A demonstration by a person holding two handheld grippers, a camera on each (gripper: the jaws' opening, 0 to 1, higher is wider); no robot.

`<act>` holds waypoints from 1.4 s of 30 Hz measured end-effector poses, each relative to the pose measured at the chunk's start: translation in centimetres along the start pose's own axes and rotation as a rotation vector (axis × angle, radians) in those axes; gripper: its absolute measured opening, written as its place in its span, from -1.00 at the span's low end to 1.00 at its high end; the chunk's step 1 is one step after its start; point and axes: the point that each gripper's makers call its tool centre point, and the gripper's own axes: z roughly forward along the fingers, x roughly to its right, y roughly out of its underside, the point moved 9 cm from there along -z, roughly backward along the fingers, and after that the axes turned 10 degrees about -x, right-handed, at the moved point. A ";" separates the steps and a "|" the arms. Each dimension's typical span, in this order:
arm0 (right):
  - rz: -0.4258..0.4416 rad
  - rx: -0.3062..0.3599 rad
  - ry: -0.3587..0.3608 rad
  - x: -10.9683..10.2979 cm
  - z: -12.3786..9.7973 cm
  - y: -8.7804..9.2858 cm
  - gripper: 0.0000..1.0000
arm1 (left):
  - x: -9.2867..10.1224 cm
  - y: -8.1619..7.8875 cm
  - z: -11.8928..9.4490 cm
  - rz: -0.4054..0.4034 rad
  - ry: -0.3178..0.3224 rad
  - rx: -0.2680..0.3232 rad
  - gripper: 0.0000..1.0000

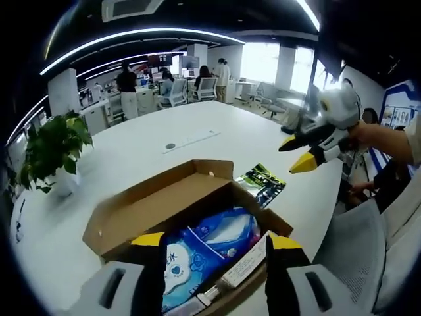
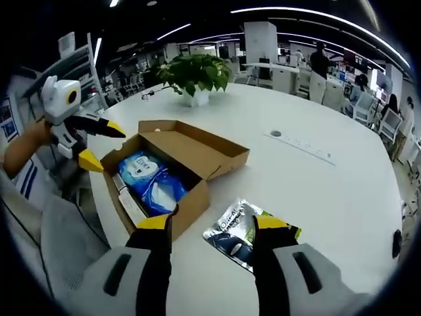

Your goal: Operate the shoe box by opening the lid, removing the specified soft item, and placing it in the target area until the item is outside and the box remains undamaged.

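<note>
A brown cardboard shoe box (image 1: 164,197) lies on the white table with its lid folded back flat. Inside lies a soft blue-and-white pack (image 1: 210,240), with a white slip along one wall. My left gripper (image 1: 216,241) stands open at the near end of the box, with nothing between its jaws. In the right gripper view the same box (image 2: 197,148) and blue pack (image 2: 152,179) lie ahead to the left. My right gripper (image 2: 212,224) is open over the table beside the box. The left gripper (image 2: 102,145) hangs open at the box's far end. The right gripper (image 1: 296,153) hovers open above the table.
A green-and-black foil packet (image 2: 247,234) lies on the table (image 2: 316,191) beside the box, and shows as the packet (image 1: 263,183) in the left gripper view. A potted plant (image 1: 56,148) stands near the table edge. A grey chair back (image 1: 358,243) is close. People sit at far desks.
</note>
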 end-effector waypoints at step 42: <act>-0.157 -0.066 -0.184 -7.7 10.8 -4.3 -0.20 | -6.2 11.5 -2.9 -0.304 -0.284 -0.051 -0.31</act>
